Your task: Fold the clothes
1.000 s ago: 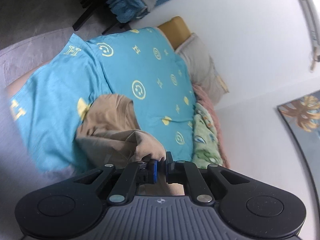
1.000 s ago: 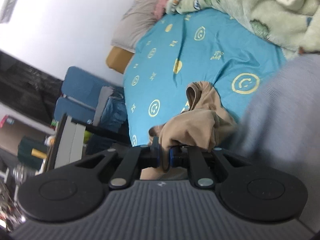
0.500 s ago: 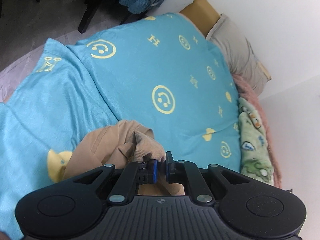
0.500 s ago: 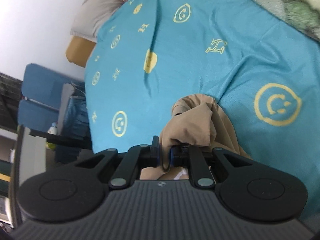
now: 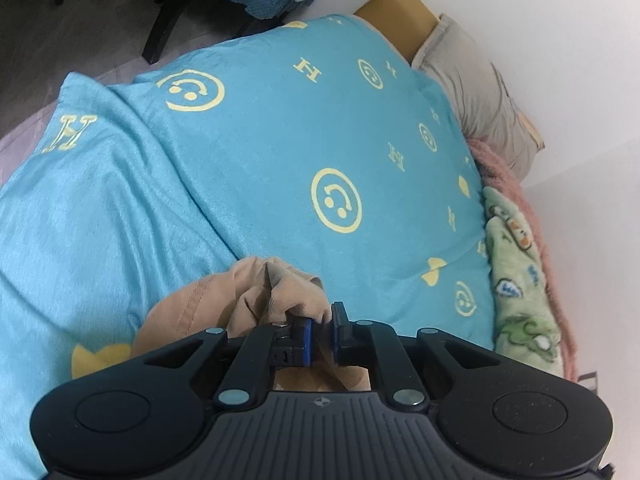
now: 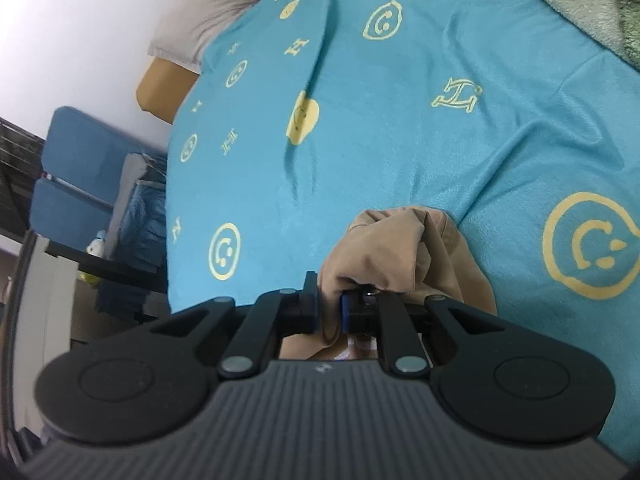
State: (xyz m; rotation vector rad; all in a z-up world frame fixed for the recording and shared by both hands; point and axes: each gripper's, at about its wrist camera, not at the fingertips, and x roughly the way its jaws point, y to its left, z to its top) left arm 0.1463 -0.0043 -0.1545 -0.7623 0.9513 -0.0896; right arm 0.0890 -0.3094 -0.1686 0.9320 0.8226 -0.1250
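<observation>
A tan garment [image 5: 224, 300] is bunched up and hangs from both grippers above a bed with a turquoise sheet [image 5: 260, 152] printed with yellow smileys. My left gripper [image 5: 320, 334] is shut on a fold of the tan cloth. In the right wrist view the same tan garment [image 6: 392, 256] bunches in front of my right gripper [image 6: 330, 314], which is shut on another fold of it. The rest of the garment droops toward the sheet [image 6: 400, 120]; its lower part is hidden behind the gripper bodies.
A grey pillow [image 5: 480, 100] and a tan headboard cushion [image 5: 396, 8] lie at the head of the bed. A green patterned blanket [image 5: 520, 288] lies along the wall side. A blue chair [image 6: 80, 184] and dark furniture stand beside the bed.
Both grippers have swung down toward the sheet with the tan garment still held. The bed now fills both views and the garment hangs more bunched and closer to the jaws.
</observation>
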